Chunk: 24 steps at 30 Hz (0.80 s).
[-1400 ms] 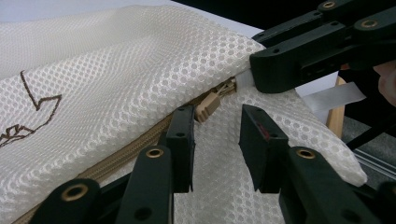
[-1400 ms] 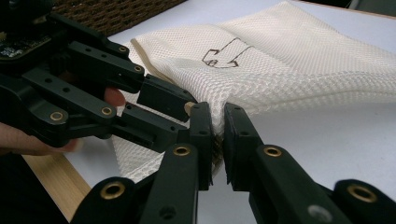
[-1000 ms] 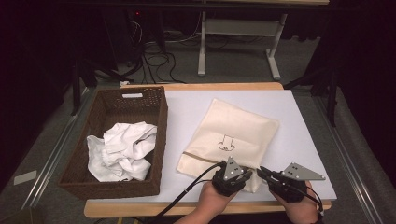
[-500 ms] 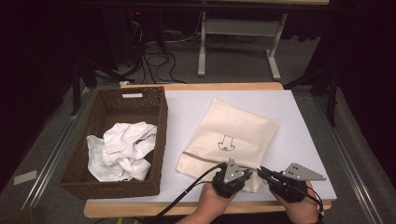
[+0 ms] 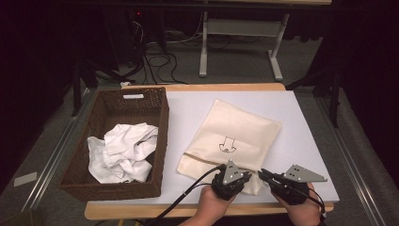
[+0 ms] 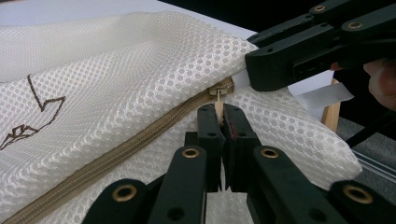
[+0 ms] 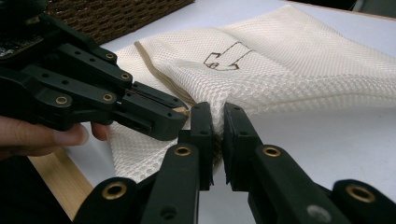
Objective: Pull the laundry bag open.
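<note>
Cream mesh is what we work on: a zippered mesh bag (image 5: 240, 139) lies flat on the white table top (image 5: 301, 117), turned on a slant, with a small brown line drawing (image 5: 228, 146) on its upper face. Its near corner, at about six o'clock on the bag, sits right at our two tools. In the left gripper view, our left gripper (image 6: 220, 122) has its jaws pressed together on the small zipper pull (image 6: 218, 100) at the end of the tan zipper (image 6: 116, 154); they have just been closing on it. At two o'clock from that pull, the other tool's black jaw rests on the mesh just beside the zipper end. In the right gripper view, our right gripper (image 7: 218, 122) is clamped on a pinch of the mesh fabric at the bag's corner, the cloth bunched up between the pads. From above, the two tools sit close together at the table's near edge. At nine o'clock from the bag stands a brown wicker basket (image 5: 160, 136) holding crumpled white cloth (image 5: 124, 150).
</note>
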Available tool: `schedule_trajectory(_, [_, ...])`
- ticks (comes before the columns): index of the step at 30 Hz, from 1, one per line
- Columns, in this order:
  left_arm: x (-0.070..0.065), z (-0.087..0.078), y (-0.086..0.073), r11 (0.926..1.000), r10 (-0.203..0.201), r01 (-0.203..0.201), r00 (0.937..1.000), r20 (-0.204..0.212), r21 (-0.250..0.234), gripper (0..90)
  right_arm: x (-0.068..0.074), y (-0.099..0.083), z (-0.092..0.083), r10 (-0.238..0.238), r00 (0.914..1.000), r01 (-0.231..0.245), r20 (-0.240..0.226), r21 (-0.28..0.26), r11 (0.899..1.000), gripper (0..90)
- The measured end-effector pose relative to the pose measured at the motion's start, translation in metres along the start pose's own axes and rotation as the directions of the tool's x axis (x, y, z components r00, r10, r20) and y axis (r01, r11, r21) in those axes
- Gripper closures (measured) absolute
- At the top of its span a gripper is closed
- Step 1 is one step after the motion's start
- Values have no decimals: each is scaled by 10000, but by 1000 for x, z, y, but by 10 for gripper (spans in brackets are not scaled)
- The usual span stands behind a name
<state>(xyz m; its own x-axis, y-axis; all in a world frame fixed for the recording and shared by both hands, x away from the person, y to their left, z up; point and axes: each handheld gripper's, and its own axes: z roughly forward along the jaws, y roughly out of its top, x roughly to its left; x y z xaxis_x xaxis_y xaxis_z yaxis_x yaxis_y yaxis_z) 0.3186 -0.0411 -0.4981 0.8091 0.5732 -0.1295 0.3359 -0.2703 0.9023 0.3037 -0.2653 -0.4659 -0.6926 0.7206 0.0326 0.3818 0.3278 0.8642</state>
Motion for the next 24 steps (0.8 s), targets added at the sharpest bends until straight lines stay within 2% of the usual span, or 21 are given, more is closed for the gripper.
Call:
schedule_trajectory(4, [1,-1,0,10000,16,-16,10000,-61,58,876,1,1,1,-105,9999,105,-12,-19,9999,851])
schedule_trajectory(5, [2,-2,-1,9998,-66,72,9993,-356,158,876,1,1,1,-143,9999,143,-22,15,9999,852])
schedule_trajectory(6, [7,-3,-2,9995,-294,300,9986,-432,129,876,0,1,-1,-106,9999,107,135,-67,9999,853])
schedule_trajectory(8, [18,-7,-5,9968,-796,800,9957,-471,71,876,-3,1,-2,24,9999,-22,119,-143,9999,853])
schedule_trajectory(10, [24,-10,-6,9960,-890,894,9945,-552,42,876,-7,0,-4,297,9995,-295,105,-176,9994,852])
schedule_trajectory(20, [20,-17,-5,9972,-722,734,9955,-620,163,875,-7,-1,-5,175,9998,-173,86,-211,9996,850])
schedule_trajectory(24, [20,-31,0,9964,-416,451,9979,-502,713,875,-4,-1,-6,34,9999,-36,-132,-211,9998,850])
